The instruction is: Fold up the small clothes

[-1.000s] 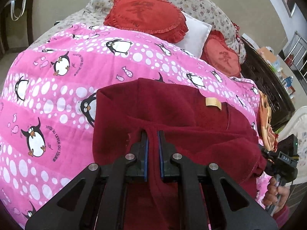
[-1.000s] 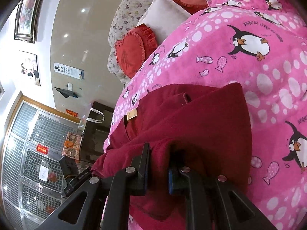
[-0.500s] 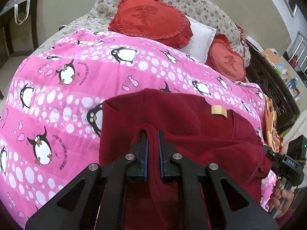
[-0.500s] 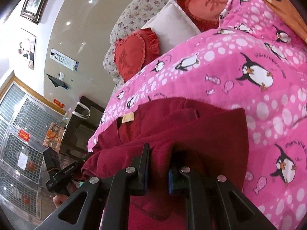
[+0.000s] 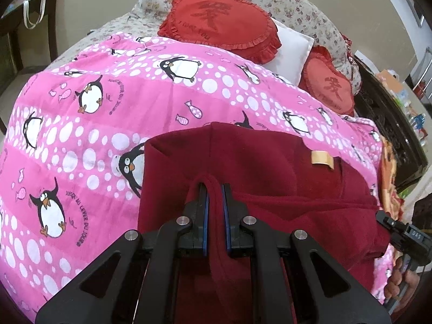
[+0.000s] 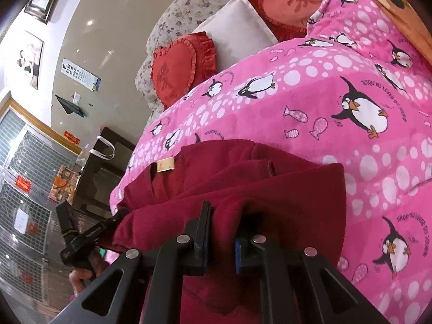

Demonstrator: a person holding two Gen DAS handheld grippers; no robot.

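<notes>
A dark red garment (image 5: 270,167) with a tan label (image 5: 321,159) lies on a pink penguin blanket (image 5: 94,124). My left gripper (image 5: 214,189) is shut on a fold of its near edge, with the cloth pinched between the blue pads. My right gripper (image 6: 224,210) is shut on another part of the same garment (image 6: 216,167); the cloth bunches over its fingers. The near half is lifted and doubled over the far half. The right gripper's body shows at the right edge of the left wrist view (image 5: 405,239).
Two red heart cushions (image 5: 224,19) and a white pillow (image 5: 291,48) lie at the head of the bed. An orange cloth (image 5: 388,167) lies at the blanket's right edge. Dark furniture (image 6: 100,172) stands beside the bed on the left.
Both grippers have carried the held edge of the garment forward over its far half. The cushions and blanket show lower and closer in both views.
</notes>
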